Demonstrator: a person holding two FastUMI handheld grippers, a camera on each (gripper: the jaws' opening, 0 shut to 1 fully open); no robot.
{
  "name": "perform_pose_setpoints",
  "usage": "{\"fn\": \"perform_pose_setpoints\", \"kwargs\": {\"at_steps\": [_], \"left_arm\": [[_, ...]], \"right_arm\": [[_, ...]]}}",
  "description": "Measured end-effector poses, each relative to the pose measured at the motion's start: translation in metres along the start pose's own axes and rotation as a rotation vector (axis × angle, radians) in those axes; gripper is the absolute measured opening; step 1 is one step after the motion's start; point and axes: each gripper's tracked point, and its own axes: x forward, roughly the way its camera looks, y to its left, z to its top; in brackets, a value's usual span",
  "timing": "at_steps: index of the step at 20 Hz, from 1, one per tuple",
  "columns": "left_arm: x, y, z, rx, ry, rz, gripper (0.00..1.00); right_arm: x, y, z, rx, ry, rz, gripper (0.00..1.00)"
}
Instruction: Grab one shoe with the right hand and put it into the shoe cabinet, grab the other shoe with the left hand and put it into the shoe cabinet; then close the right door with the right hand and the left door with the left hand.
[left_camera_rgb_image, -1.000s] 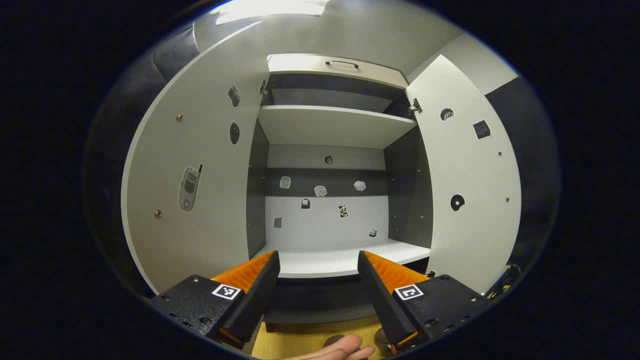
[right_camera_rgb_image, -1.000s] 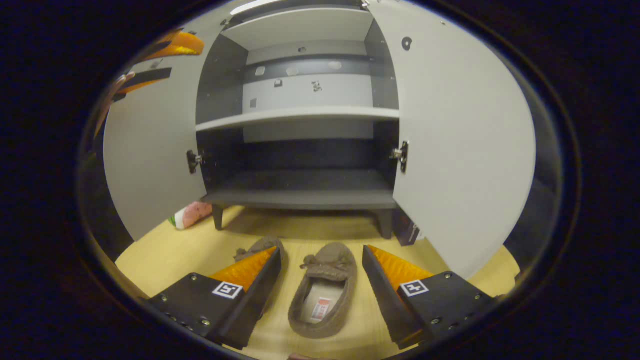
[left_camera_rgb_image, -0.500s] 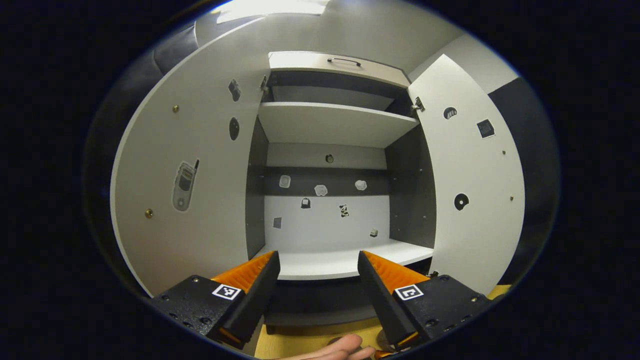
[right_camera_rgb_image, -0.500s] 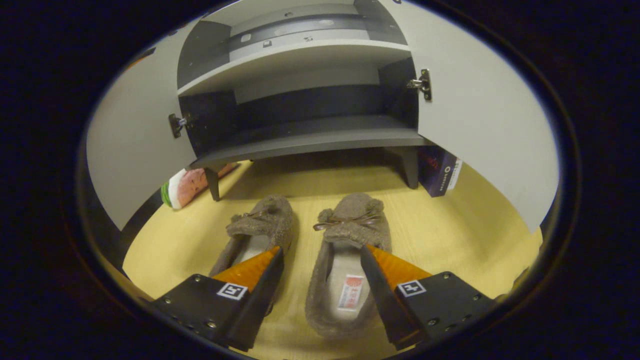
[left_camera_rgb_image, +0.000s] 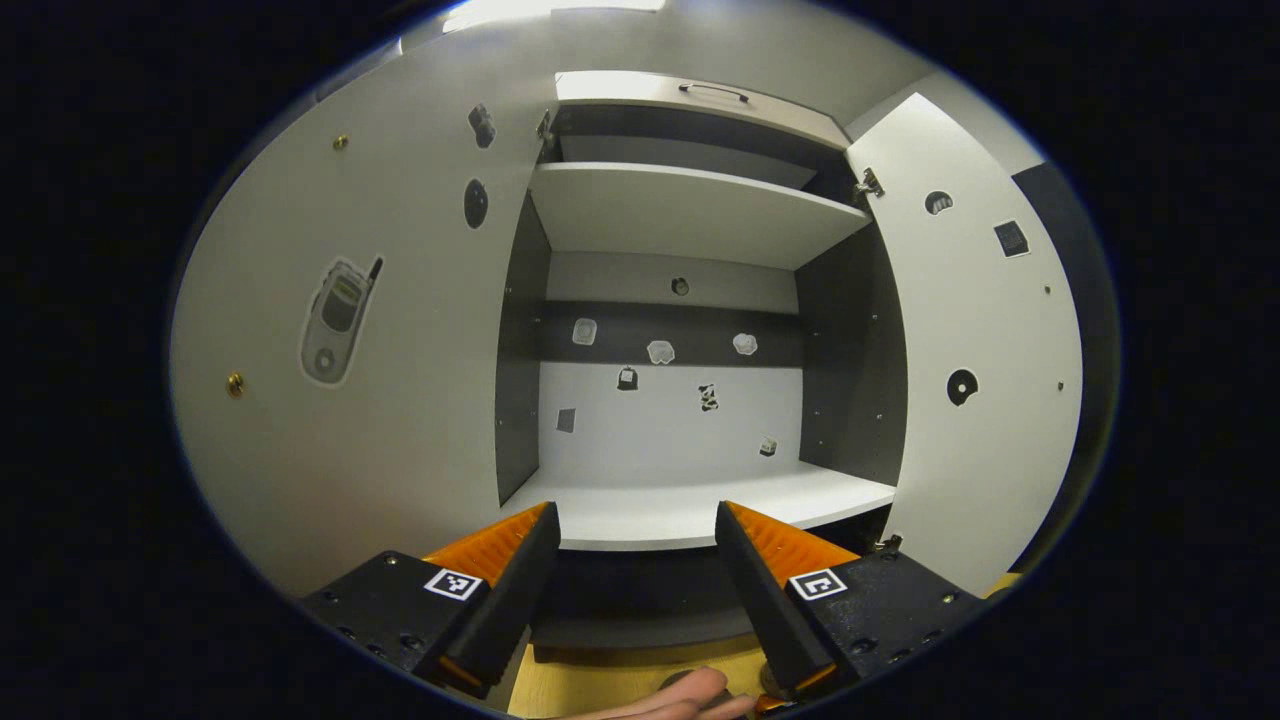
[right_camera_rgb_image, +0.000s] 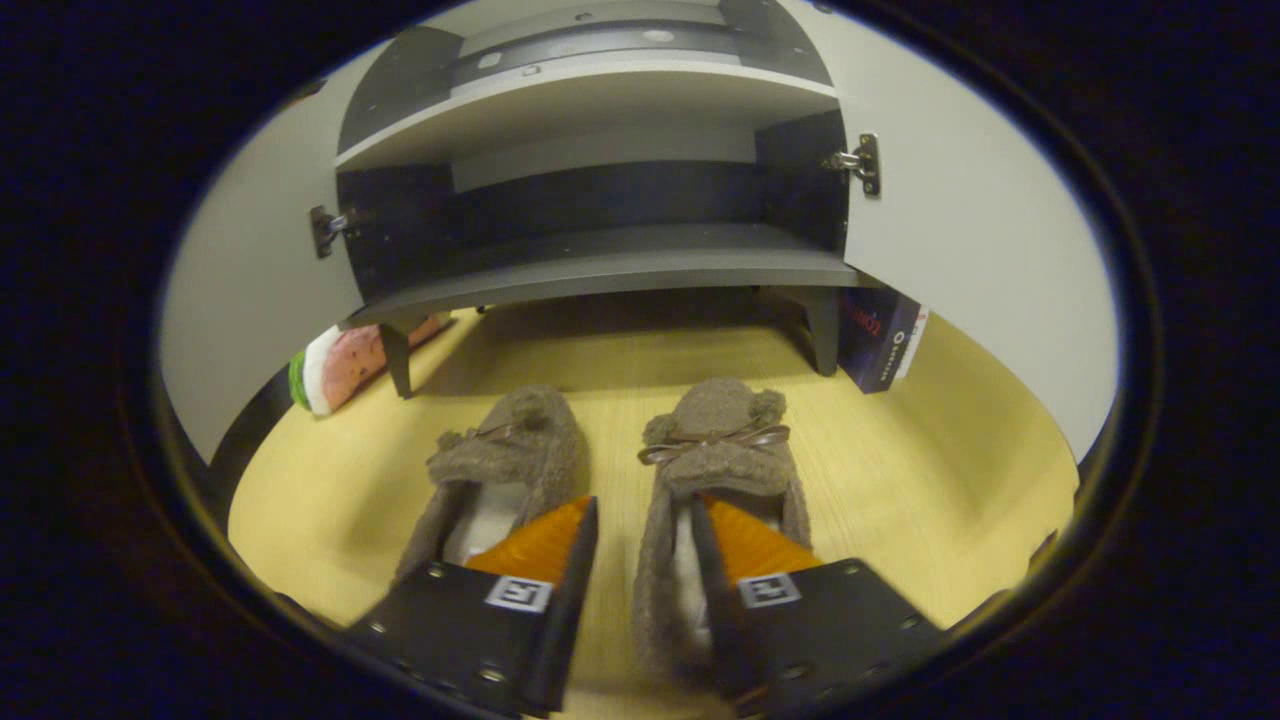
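Two brown fuzzy shoes lie side by side on the yellow floor before the open shoe cabinet (right_camera_rgb_image: 620, 265). My right gripper (right_camera_rgb_image: 643, 503) is down over the right shoe (right_camera_rgb_image: 720, 440) with its jaws narrowed. Its right finger (right_camera_rgb_image: 745, 530) sits inside the shoe's opening, and its left finger (right_camera_rgb_image: 545, 540) stays outside the shoe's left wall with a strip of floor between them. The left shoe (right_camera_rgb_image: 510, 450) lies just left of that finger. My left gripper (left_camera_rgb_image: 635, 512) hangs open and holds nothing, facing the cabinet's middle shelf (left_camera_rgb_image: 690, 505) between the left door (left_camera_rgb_image: 400, 350) and right door (left_camera_rgb_image: 980, 350), both swung open.
A watermelon-patterned object (right_camera_rgb_image: 335, 365) lies on the floor under the left door, by the cabinet's front left leg. A dark blue box (right_camera_rgb_image: 880, 335) stands beside the right leg (right_camera_rgb_image: 822, 335). A hand (left_camera_rgb_image: 680, 695) shows at the bottom of the left gripper view.
My right gripper dropped toward the right shoe and narrowed its jaws, its right finger going into the shoe's opening. My left gripper drifted slightly closer to the cabinet, still open.
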Motion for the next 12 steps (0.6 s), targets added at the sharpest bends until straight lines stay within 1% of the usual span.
{"fn": "perform_pose_setpoints", "kwargs": {"at_steps": [1,2,4,5,6,7,8,9,12], "left_arm": [[0.002,-0.001,-0.002,-0.011,0.011,-0.008,0.95],[0.004,0.000,-0.004,-0.017,0.018,-0.011,0.95],[0.008,0.006,-0.002,-0.013,0.009,0.001,0.96],[0.009,0.007,-0.001,-0.007,0.002,0.003,0.96],[0.010,0.008,-0.002,-0.003,-0.002,0.004,0.96],[0.010,0.008,-0.001,-0.001,-0.003,0.008,0.96],[0.010,0.009,-0.002,-0.004,0.001,0.011,0.96],[0.011,0.007,-0.003,-0.008,-0.001,0.005,0.96],[0.011,0.002,-0.005,0.006,0.006,-0.015,0.96]], "right_arm": [[0.009,0.001,-0.001,0.042,0.022,0.022,0.36],[0.015,0.000,-0.001,0.063,0.041,0.027,0.36],[0.019,0.004,0.006,0.068,0.032,0.048,0.36],[0.020,0.011,0.008,0.060,0.021,0.082,0.36],[0.037,-0.001,0.006,0.013,0.014,0.038,0.37],[0.028,-0.003,0.013,0.038,0.013,0.059,0.22],[0.022,0.004,0.010,0.083,0.025,0.082,0.07],[0.020,0.010,0.008,0.068,0.027,0.109,0.02],[0.009,0.013,0.022,-0.011,-0.030,0.155,0.02]]}}
